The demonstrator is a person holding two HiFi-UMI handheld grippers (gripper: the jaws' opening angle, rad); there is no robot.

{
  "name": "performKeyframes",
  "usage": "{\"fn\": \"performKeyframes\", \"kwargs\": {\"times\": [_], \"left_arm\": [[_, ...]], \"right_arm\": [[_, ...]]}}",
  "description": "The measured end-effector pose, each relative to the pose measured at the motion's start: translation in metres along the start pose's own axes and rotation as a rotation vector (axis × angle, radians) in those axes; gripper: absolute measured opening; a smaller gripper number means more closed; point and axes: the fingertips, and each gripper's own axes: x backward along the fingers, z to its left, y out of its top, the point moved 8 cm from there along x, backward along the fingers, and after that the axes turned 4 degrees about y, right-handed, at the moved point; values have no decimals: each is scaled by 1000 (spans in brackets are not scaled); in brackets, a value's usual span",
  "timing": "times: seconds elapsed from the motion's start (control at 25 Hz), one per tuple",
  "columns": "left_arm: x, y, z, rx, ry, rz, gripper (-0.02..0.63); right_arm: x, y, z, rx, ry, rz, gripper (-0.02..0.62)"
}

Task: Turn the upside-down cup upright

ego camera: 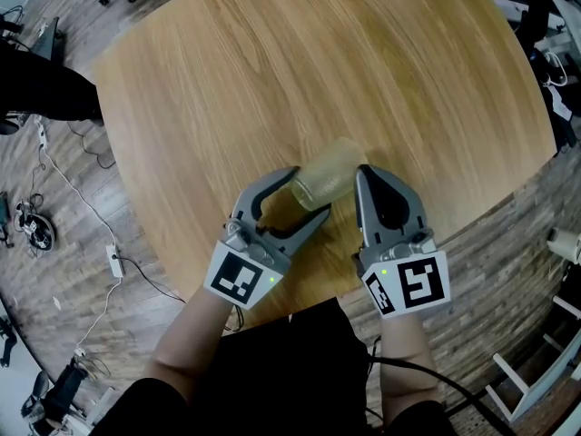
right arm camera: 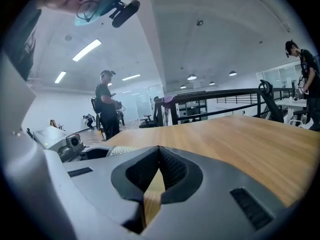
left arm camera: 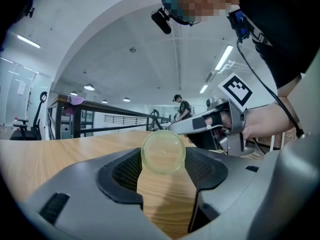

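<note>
Table [ego camera: 272, 80] wooden, floor [ego camera: 77, 262] cable-strewn; left claw [ego camera: 305, 198] pinching cup [ego camera: 330, 171], right claw [ego camera: 365, 174] pressed together.

Nothing readable here, tbh

Only black-and-white square patterns are printed on the left marker cube [ego camera: 241, 278] and the right marker cube [ego camera: 410, 284]; no letters or numbers can be read.

The cup [ego camera: 324, 176] is pale yellowish, translucent plastic. It lies tilted on its side, clamped between the fingers [ego camera: 269, 187] of the left gripper [ego camera: 305, 198], near the worktop's [ego camera: 272, 62] near edge.
</note>
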Motion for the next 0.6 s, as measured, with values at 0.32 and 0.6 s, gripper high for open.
{"fn": "performKeyframes", "kwargs": {"times": [0.32, 0.6], "left_arm": [[0, 6, 4, -7, 11, 1, 276], [-5, 0, 6, 18, 35, 54, 273]], "right_arm": [[-11, -13, -2, -3, 0, 66, 15], [-20, -35, -4, -15, -19, 133, 15]]}}
